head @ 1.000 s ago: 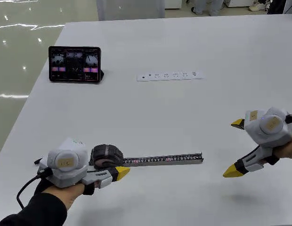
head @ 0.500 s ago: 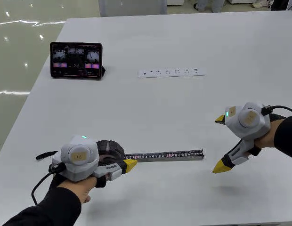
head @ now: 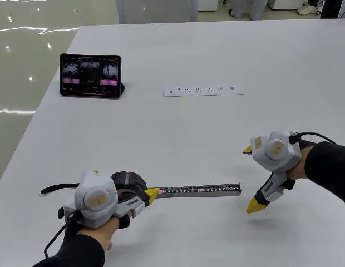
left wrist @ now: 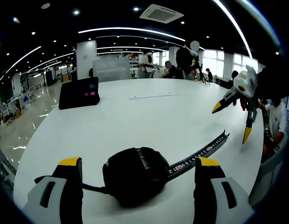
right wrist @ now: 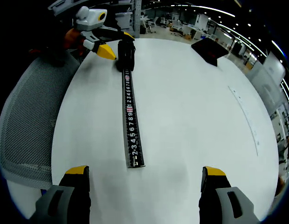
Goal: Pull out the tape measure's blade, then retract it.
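A black tape measure case [head: 127, 182] lies on the white table [head: 178, 133] at the front left. Its blade [head: 199, 190] lies drawn out flat to the right. My left gripper [head: 140, 187] stands open around the case [left wrist: 135, 175], a jaw on each side with gaps showing. My right gripper [head: 251, 178] is open just right of the blade's end hook [head: 240, 188]. In the right gripper view the blade's end [right wrist: 135, 162] lies a little ahead of the gripper [right wrist: 146, 171], between the lines of the two jaws, untouched. The blade [right wrist: 129, 107] runs back to the case [right wrist: 125, 55].
A tablet [head: 89, 75] stands at the back left of the table. A white power strip [head: 203, 89] lies at mid-back. The table's near edge runs close behind both grippers. A mesh chair [right wrist: 23, 116] sits beside the table, and people stand in the far background [left wrist: 189, 58].
My right gripper has moved left and down toward the blade's end. The left gripper stays around the case, and the blade's length looks unchanged.
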